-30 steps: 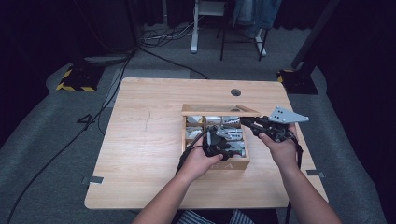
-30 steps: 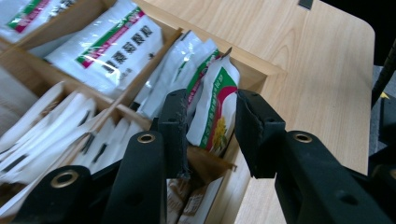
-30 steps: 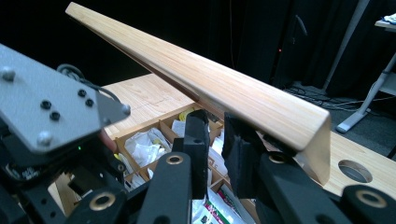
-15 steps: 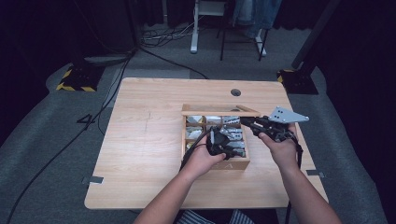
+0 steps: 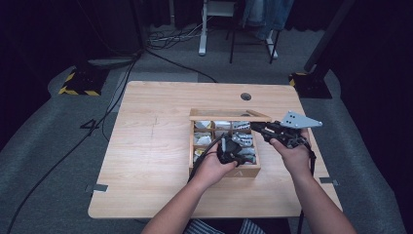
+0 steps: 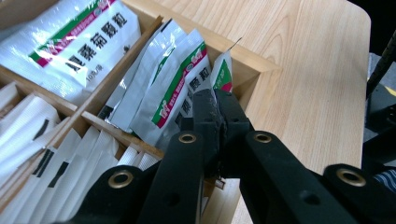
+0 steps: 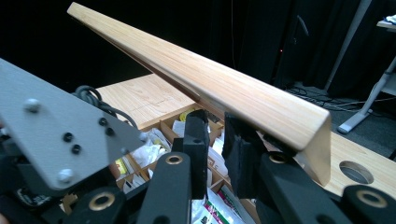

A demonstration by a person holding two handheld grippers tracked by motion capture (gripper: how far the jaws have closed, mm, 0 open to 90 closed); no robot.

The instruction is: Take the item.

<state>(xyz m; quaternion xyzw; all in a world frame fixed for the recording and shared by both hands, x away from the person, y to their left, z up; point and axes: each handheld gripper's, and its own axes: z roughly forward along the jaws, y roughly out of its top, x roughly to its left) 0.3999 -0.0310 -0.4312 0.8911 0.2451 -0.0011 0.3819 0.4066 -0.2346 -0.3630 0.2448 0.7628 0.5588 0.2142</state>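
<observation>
High view: a wooden box (image 5: pixel 224 173) with dividers sits on the table (image 5: pixel 146 146), right of centre, its lid (image 5: pixel 229 115) raised along the far edge. The left gripper (image 5: pixel 233 151) reaches into the near right part of the box; the right gripper (image 5: pixel 258 127) points at the lid's right end.

Left gripper view: the jaws look pressed together, over the compartment at the box corner that holds white sachets (image 6: pixel 177 79) with green and red bands. One sachet (image 6: pixel 223 70) stands up right at the jaw tips, but whether it is pinched between them I cannot tell. A larger packet (image 6: pixel 70 42) lies in the next compartment.

Right gripper view: the jaws stand slightly apart with nothing between them; the lid (image 7: pixel 224 88) slants just above and beside the right jaw, which probably props it.

Judgement: step in hand is picking a sachet out while the lid is kept up. Next move calls for a straight lift clear of the divider, lid kept steady
</observation>
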